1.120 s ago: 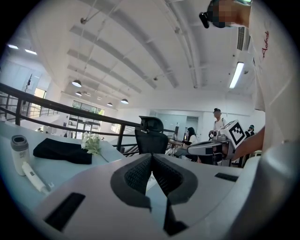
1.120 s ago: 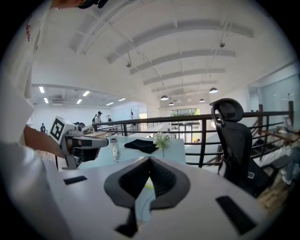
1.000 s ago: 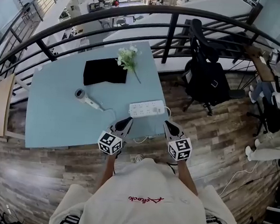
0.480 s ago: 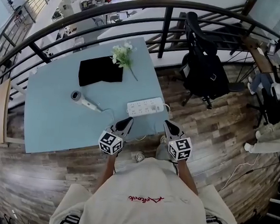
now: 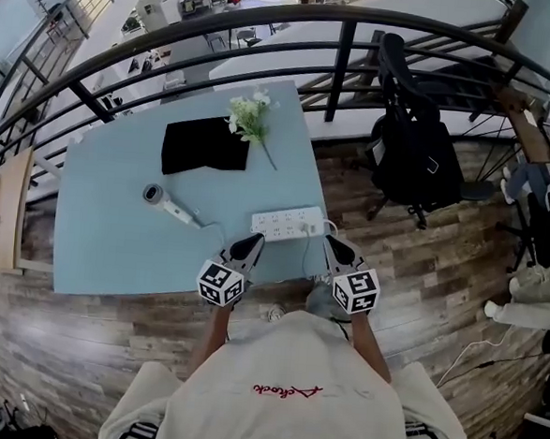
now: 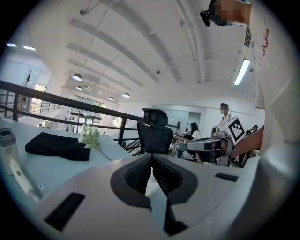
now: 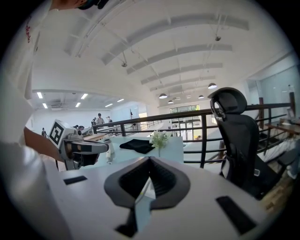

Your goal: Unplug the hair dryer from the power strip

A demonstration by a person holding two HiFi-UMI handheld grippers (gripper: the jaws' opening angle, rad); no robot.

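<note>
Only head view shows power strip point(image 5: 288, 224) plainly; gripper views: left gripper point(image 6: 151, 159), right gripper point(image 7: 149, 161) fingers together, empty

Pale blue table point(image 5: 104, 249), bearing hair dryer point(image 5: 171, 207), white power strip point(image 5: 287, 224), black cloth point(image 5: 205, 145), perhaps artificial white flowers point(image 5: 249, 118)

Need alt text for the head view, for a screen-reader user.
Seen from above, a person holds a left gripper and right gripper, both shut and empty, at the near edge of a pale blue table, just short of a white power strip. A hair dryer lies left of the strip; a black cloth and white flowers sit farther back.
</note>
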